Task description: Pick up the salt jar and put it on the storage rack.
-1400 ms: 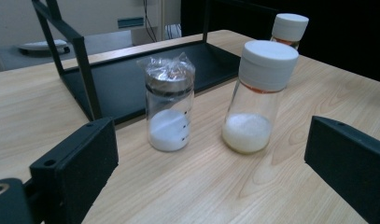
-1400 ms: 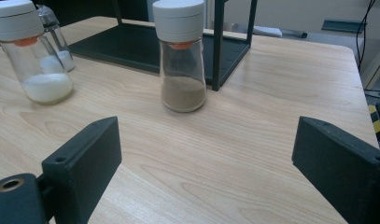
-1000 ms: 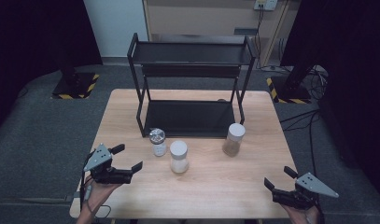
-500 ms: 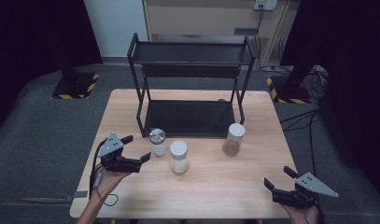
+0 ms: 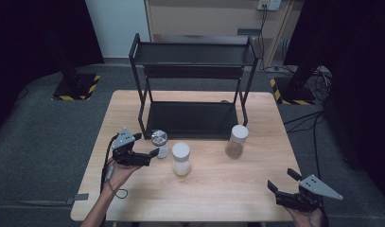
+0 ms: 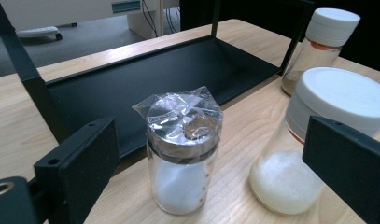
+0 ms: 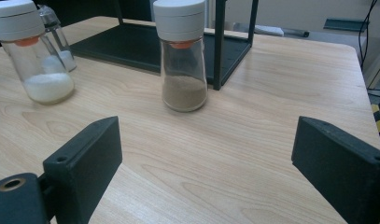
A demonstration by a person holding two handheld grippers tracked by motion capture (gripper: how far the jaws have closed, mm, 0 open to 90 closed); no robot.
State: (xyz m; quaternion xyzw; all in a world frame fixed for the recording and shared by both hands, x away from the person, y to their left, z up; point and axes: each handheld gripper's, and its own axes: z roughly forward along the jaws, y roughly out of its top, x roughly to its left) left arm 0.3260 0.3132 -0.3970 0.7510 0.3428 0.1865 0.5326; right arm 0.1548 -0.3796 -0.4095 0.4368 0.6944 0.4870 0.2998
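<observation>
Step in hand: approach for a grasp. In the high view, the left gripper (image 5: 146, 144) sits at centre left of the frame, its fingers spread wide and holding nothing, just beside the small jar (image 5: 159, 143) with the foil-and-plastic-wrapped cap. In the left gripper view that jar (image 6: 183, 154) stands upright at centre frame, between the two fingers (image 6: 87, 158) but touching neither. It rests on the bench just in front of the lower tray of the black rack (image 5: 192, 80).

Next move, as judged: advance the left gripper until the fingers bracket the glass body below the cap, then close. The white-capped jar of pale grains (image 6: 313, 140) stands near on the right side of that view, partly behind the right-hand finger; the closing stroke must not catch it. The wrapped cap looks loose and slippery, so grip the glass rather than the wrap.

The right gripper (image 5: 288, 185) rests at the lower right of the high view, well apart from the jars, fingers wide and holding nothing. Its own view faces the jar of brown powder (image 7: 183, 56), upright at upper centre, near the rack's front post.

Surface: a light wood-grain bench (image 5: 228, 189), flat and uncluttered. Room: dark grey carpet, black curtains at both sides, a pale wall panel at top centre, cables at upper right, and yellow-black striped stand bases at left and right.
</observation>
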